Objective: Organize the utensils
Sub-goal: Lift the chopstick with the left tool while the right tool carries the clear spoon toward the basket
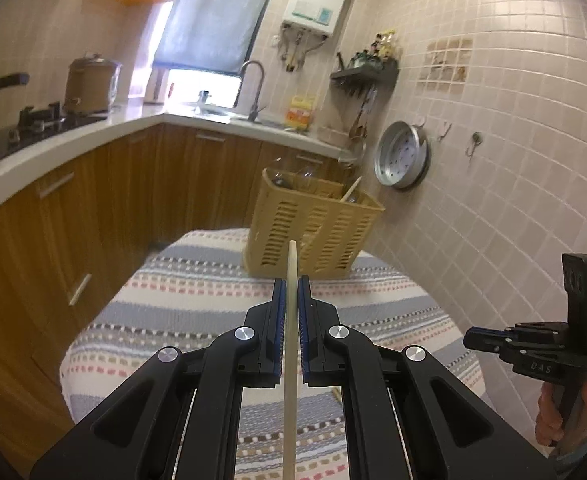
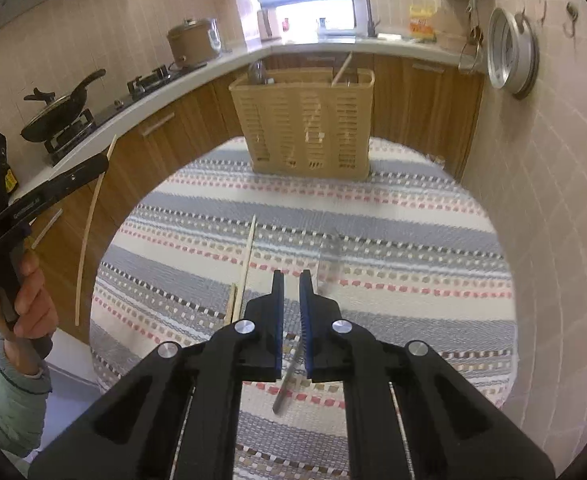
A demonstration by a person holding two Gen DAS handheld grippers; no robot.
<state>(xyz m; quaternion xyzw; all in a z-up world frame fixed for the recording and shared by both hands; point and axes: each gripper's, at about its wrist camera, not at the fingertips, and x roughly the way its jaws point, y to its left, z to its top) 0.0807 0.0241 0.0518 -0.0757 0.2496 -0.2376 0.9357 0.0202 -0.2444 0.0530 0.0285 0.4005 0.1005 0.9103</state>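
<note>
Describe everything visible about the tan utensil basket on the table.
The basket is a tan, plastic-looking rectangular caddy with slotted walls arranged in columns and an open top. It stands upright at the far edge of the round table, on the striped cloth, in front of wooden cabinets. A pale chopstick leans out of its right end; something dark sits at the left. Neither claw touches it.

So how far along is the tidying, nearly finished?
Partway. The slotted basket already holds a chopstick and some clear-handled utensils. In hand: the left gripper is shut on a chopstick, and the right gripper is shut on a metal utensil. Still left: two chopsticks lying on the striped cloth.
</note>
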